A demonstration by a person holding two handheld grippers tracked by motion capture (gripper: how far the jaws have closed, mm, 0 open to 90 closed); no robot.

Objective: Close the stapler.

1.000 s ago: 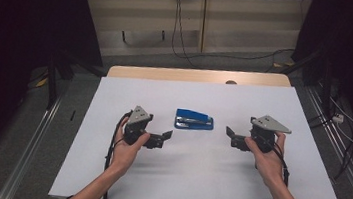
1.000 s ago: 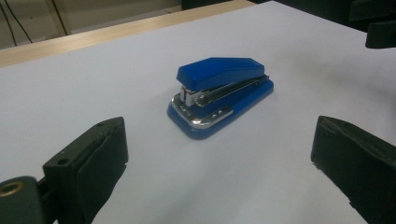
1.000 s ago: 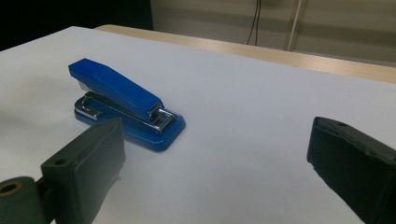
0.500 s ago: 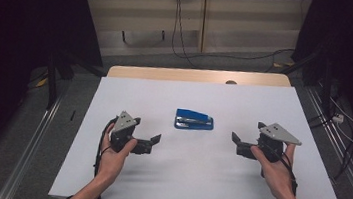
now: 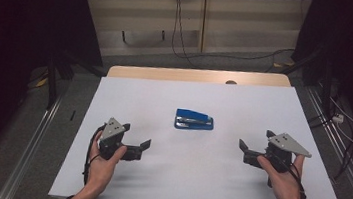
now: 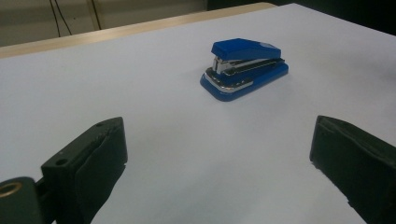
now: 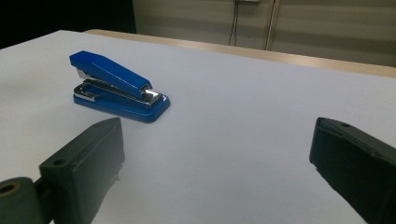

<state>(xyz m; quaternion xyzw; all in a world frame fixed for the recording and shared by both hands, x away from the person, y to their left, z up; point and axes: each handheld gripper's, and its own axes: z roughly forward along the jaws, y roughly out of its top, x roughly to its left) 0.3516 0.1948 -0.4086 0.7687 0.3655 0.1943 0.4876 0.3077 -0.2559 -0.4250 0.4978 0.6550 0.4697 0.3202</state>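
White table top (image 5: 190, 181) fills the middle of the high view, with a bare wooden strip (image 5: 167, 73) along its far edge and dark floor with cables beyond. Blue stapler (image 5: 194, 120) lies flat on the white surface, just above the frame's centre, its long side running left to right, touching nothing.

Left gripper (image 5: 141, 146) sits at lower left of the high view, held in a hand, jaws pointing right. Right gripper (image 5: 248, 150) sits at lower right, held likewise, jaws pointing left toward the middle. Both are well apart from the stapler, which lies between them and farther up the frame.

Left gripper view: jaws spread wide at the bottom corners, nothing between them but bare table; stapler (image 6: 244, 67) upper centre-right, metal nose facing the camera. Right gripper view: jaws equally wide apart and empty; stapler (image 7: 119, 87) at upper left, blue top sloping down to the right.
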